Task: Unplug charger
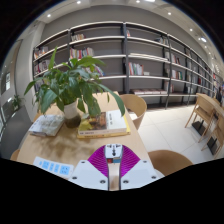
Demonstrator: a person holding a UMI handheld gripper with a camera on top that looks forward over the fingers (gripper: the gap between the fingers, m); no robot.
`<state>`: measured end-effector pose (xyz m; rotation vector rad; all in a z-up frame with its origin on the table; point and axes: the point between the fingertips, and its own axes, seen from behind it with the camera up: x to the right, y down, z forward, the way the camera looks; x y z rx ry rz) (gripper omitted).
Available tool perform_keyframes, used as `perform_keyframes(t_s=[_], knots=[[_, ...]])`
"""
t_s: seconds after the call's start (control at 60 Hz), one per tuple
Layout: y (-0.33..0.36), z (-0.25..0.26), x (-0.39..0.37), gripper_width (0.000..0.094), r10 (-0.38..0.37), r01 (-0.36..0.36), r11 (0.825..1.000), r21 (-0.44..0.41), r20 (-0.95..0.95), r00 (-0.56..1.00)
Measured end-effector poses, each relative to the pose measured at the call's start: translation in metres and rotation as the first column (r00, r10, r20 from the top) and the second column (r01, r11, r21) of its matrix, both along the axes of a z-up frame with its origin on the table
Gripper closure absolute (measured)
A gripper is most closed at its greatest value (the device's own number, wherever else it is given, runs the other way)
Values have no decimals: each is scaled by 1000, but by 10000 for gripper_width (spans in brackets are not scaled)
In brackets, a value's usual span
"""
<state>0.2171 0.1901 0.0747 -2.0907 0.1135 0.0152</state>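
1. Worktop (70,148): one wooden surface fills the middle of the gripper view, running from the claw out toward 12 o'clock.
2. One potted plant (68,80) with broad green leaves stands on the worktop at about 11 o'clock from the claw, well beyond the fingers.
3. Books: one stack (104,124) lies just ahead of the claw at 12 o'clock, beside the plant's pot; one open book or magazine (46,125) lies at 10 o'clock, by the plant's left side. How many volumes are in the stack cannot be told.
4. One blue-and-white printed sheet (52,167) lies on the near edge of the worktop at 9 o'clock from the claw.
5. Chairs: one wooden chair (135,106) stands behind the worktop at 1 o'clock, one seat (170,160) sits close at 3 o'clock, and more wooden chairs (205,112) stand farther off at 2 o'clock.
6. Bookshelves (120,55) line the far wall in one long curved run; the count of bays is not clear.
7. One charger (114,153), a small white block with a dark mark on its face, sits between the fingertips at the near end of the worktop.
8. Claw (114,160): the fingers are drawn close together, the magenta pads (99,160) slanting in to the charger from both sides. Whether both pads press on it or a small gap remains cannot be told.
9. The claw points level across the worktop toward 12 o'clock; the hand holding it is out of view.
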Motion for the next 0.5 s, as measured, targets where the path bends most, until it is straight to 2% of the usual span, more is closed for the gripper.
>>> perform_keyframes(t_s=[0.033,0.05,0.1,0.117,0.15,0.217,0.383,0.4,0.433,0.467,0.483,0.5], knots=[[-11,-23,3,819,10,-10,1000,-30,-4,1000],[-6,-11,-1,820,10,-10,999,-52,-10,1000],[-10,-28,3,810,18,-20,997,-80,-23,1000],[-24,-48,9,810,24,-26,996,-81,-24,999],[-15,-44,1,794,21,-25,995,-98,-36,999],[-20,-55,4,780,22,-29,993,-111,-57,998],[-21,-63,1,660,13,-24,993,-115,-94,995],[-21,-64,2,632,4,-16,992,-122,-93,996],[-21,-63,4,519,-11,1,992,-126,-85,996],[-20,-58,7,383,-28,19,993,-116,-75,997],[-26,-48,13,269,-30,21,993,-112,-74,997],[-25,-46,11,211,-34,26,994,-105,-72,997]])
